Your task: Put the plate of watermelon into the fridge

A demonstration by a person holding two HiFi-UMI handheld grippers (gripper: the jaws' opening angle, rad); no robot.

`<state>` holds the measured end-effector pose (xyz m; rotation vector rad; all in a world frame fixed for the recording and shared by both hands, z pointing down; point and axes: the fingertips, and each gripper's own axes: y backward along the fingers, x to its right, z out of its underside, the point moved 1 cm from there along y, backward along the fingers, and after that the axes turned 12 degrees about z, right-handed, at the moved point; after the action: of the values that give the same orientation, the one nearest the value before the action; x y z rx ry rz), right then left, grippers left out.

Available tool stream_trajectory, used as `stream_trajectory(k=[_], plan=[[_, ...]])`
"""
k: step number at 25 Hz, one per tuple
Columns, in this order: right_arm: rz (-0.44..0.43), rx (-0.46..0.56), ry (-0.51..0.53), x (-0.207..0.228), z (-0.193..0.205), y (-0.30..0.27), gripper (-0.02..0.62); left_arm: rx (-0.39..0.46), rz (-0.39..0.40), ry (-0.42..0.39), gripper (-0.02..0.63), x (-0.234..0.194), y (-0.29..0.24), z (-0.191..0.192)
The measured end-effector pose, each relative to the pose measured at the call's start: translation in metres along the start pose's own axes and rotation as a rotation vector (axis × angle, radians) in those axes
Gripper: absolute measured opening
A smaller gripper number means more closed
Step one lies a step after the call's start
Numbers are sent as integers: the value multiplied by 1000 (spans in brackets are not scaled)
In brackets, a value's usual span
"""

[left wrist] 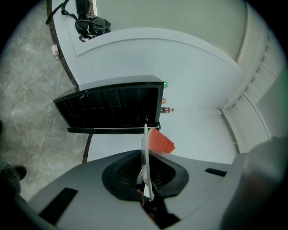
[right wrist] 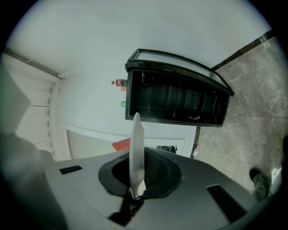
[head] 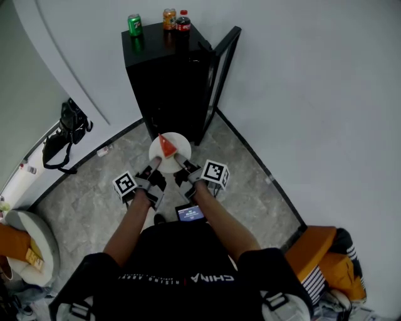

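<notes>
A white plate (head: 177,147) carrying a red watermelon wedge (head: 165,146) hangs level just in front of the black mini fridge (head: 166,81), whose door (head: 222,69) stands open to the right. My left gripper (head: 154,165) is shut on the plate's near-left rim, and my right gripper (head: 182,164) is shut on its near-right rim. In the left gripper view the plate (left wrist: 145,152) appears edge-on between the jaws of the left gripper (left wrist: 146,192), with the wedge (left wrist: 160,141) beside it and the fridge's dark inside (left wrist: 112,105) ahead. The right gripper (right wrist: 134,191) likewise clamps the plate (right wrist: 136,148), facing the fridge (right wrist: 175,101).
A green can (head: 135,24), an orange can (head: 169,18) and a red-capped bottle (head: 183,20) stand on the fridge top. A black bag (head: 66,128) lies by the left wall. White walls close in on both sides of the grey marble floor (head: 94,188).
</notes>
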<state>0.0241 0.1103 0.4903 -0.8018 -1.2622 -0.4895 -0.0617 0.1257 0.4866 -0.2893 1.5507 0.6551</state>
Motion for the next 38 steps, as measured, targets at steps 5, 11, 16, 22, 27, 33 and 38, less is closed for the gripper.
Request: stream_trajectory(k=[5, 11, 16, 22, 27, 33, 38], plan=[[7, 1, 3, 2, 2, 5, 20, -5, 4, 7, 32, 0, 2, 6], [11, -3, -13, 7, 0, 14, 20, -8, 1, 3, 32, -3, 0, 16], [15, -14, -10, 15, -9, 26, 20, -11, 0, -1, 32, -7, -6, 31], [5, -39, 3, 23, -21, 45, 20, 8, -8, -13, 32, -12, -13, 53], [0, -75, -5, 31, -31, 52, 20, 33, -27, -24, 32, -18, -20, 64], [6, -96, -27, 45, -33, 45, 20, 46, -38, -11, 32, -29, -20, 64], [28, -66, -62, 51, -41, 26, 20, 19, -48, 17, 32, -43, -32, 47]])
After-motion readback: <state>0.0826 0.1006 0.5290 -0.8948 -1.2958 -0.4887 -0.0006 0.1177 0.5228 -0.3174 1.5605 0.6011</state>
